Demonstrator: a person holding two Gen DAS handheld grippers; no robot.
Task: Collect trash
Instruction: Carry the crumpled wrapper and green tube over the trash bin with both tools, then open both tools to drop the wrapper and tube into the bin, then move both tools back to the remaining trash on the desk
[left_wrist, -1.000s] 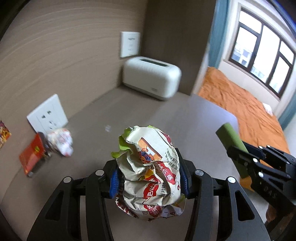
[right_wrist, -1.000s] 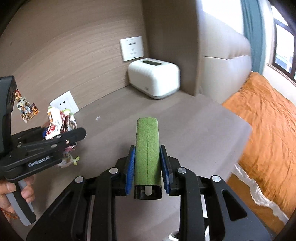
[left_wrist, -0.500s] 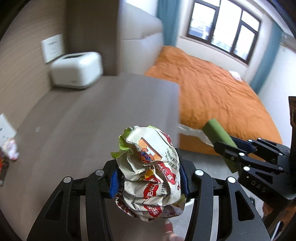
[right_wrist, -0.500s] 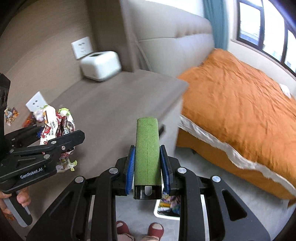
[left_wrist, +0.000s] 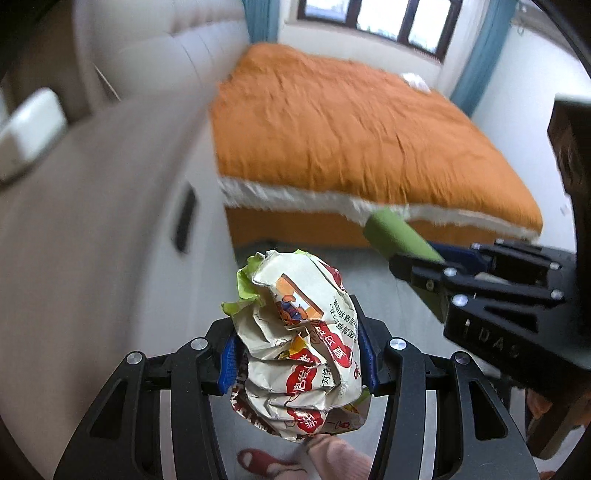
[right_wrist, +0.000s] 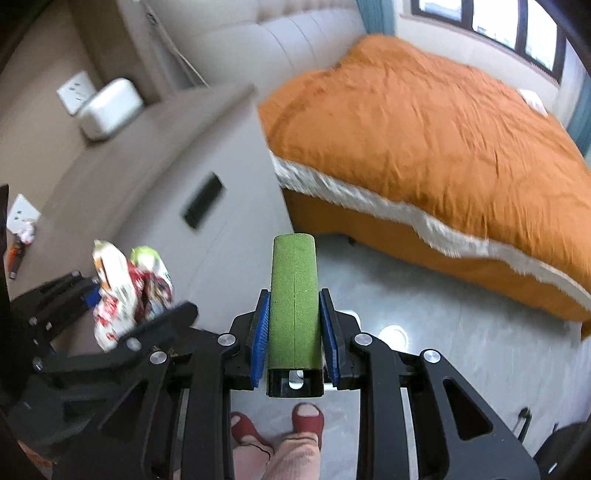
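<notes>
My left gripper (left_wrist: 297, 354) is shut on a crumpled snack wrapper (left_wrist: 301, 343), white with red labels and a green edge. It hangs over the grey floor beside the nightstand. In the right wrist view the same wrapper (right_wrist: 125, 295) shows at the left, held in the left gripper (right_wrist: 122, 306). My right gripper (right_wrist: 294, 328) is shut on a green foam block (right_wrist: 294, 299) with a black base. From the left wrist view the green block (left_wrist: 399, 236) and right gripper (left_wrist: 424, 258) appear at the right. More trash (right_wrist: 22, 236) lies on the nightstand by a wall socket.
A grey nightstand (right_wrist: 155, 177) with a dark drawer handle stands left, a white box (right_wrist: 110, 107) on it. An orange bed (right_wrist: 443, 140) fills the right. A person's red slippers (right_wrist: 277, 424) and pink trouser leg are below. A white bin edge (right_wrist: 351, 314) peeks behind the right gripper.
Both grippers swung away from the nightstand top and tilted down toward the floor beside the bed, each keeping its load. The slippers and floor came into view.
</notes>
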